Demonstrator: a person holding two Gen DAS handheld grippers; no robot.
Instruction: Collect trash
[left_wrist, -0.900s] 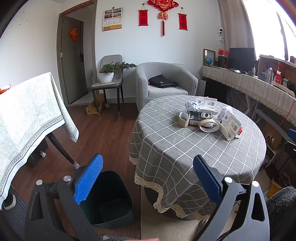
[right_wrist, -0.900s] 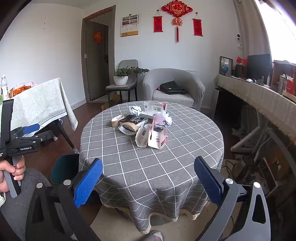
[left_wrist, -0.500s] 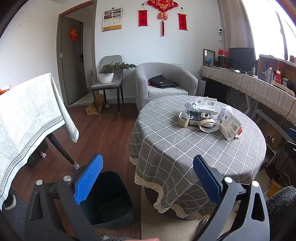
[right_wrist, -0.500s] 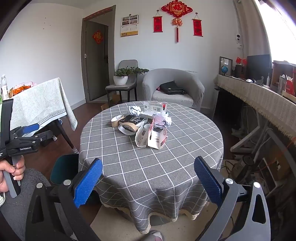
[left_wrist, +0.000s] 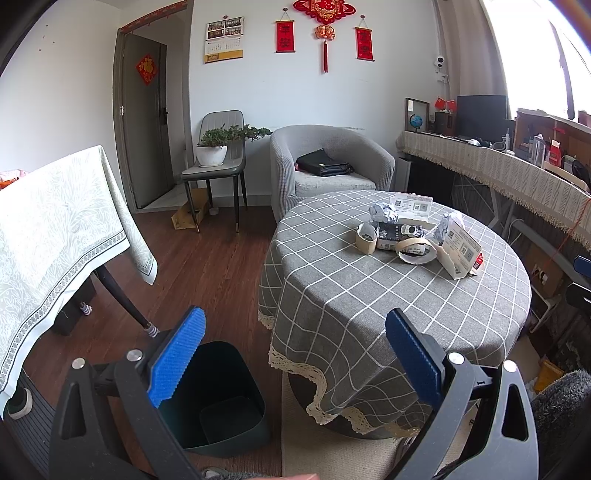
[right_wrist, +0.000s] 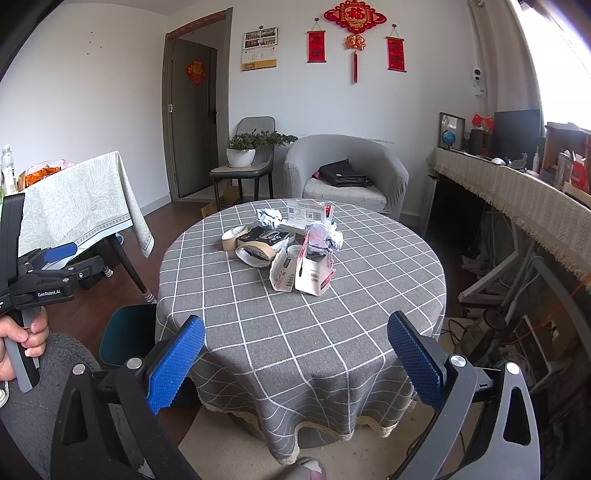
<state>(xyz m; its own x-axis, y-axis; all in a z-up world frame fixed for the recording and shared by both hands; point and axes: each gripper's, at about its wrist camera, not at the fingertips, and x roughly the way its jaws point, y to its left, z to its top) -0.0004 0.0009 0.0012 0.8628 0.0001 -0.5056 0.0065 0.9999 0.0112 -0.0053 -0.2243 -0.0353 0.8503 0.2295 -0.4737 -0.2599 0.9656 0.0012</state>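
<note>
Holding both the left gripper (left_wrist: 293, 347) and right gripper (right_wrist: 295, 350) spread wide and empty, we find the trash pile (right_wrist: 288, 247) mid-table, straight ahead of the right gripper, the nearer one.

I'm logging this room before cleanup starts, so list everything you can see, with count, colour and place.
Round table: one, grey checked cloth, centre.
Trash pile: several pieces, among them crumpled paper, tape rolls and white cartons, on the table's far half.
Bin: one, dark green, on the floor left of the table.
Armchair: one, grey, behind the table, a black bag on its seat.
Chair: one, grey, by the door, holding a potted plant.
Side table: one, pale green cloth, left.
Left gripper: one, blue pads, open, empty.
Right gripper: one, blue pads, open, empty.
</note>
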